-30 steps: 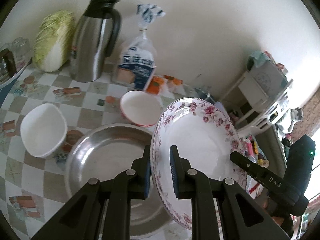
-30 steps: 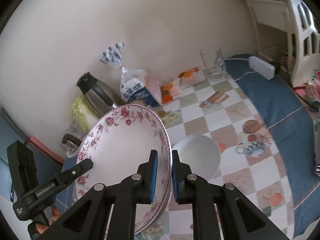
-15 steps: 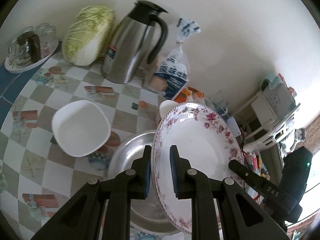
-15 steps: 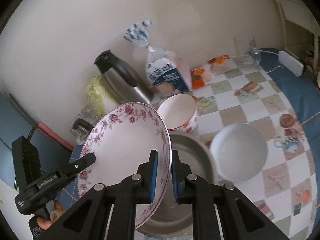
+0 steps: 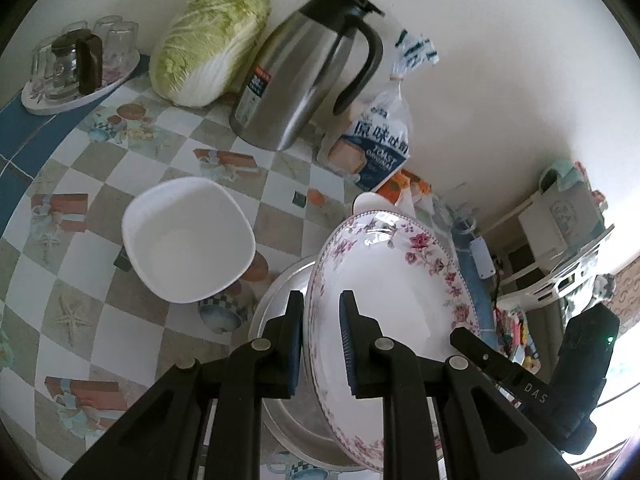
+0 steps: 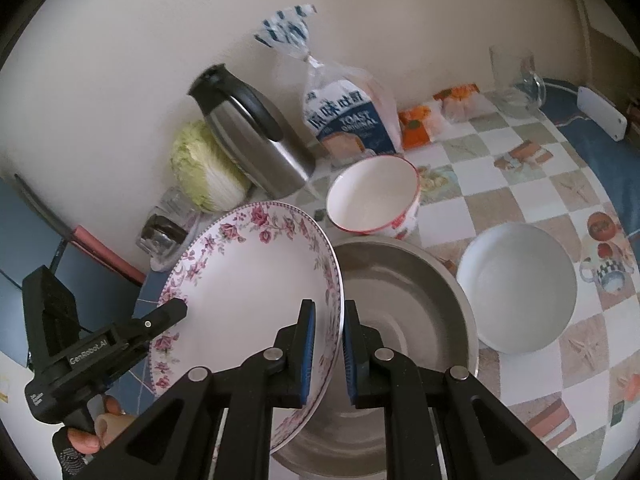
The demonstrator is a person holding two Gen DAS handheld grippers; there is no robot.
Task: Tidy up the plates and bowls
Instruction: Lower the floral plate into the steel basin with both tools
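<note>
Both grippers are clamped on opposite edges of the same floral plate (image 5: 384, 280): the left gripper (image 5: 320, 344) pinches the rim with its blue pads on either face, and the right gripper (image 6: 329, 350) does likewise on the far side of the rim, so the plate hangs between them, tilted steeply on edge rather than flat. Taking the steel basin (image 6: 404, 304) as the landmark, the plate is held above its near-left part, the lower rim appearing to dip toward the basin's inside, though whether it touches the metal cannot be told. Behind the basin stands the red-rimmed bowl (image 6: 372, 196), to its right side in the right wrist view lies the round white bowl (image 6: 518, 286), and on the basin's other side sits the squarish white bowl (image 5: 188, 244). Further back are the steel jug (image 5: 304, 76), the cabbage (image 5: 208, 44) and the bread bag (image 5: 372, 140). The move probably turns on the tilt: the plate's face must swing down flat over the basin, and since each hand holds an opposite edge, neither is nearer; they would have to lower together.
</note>
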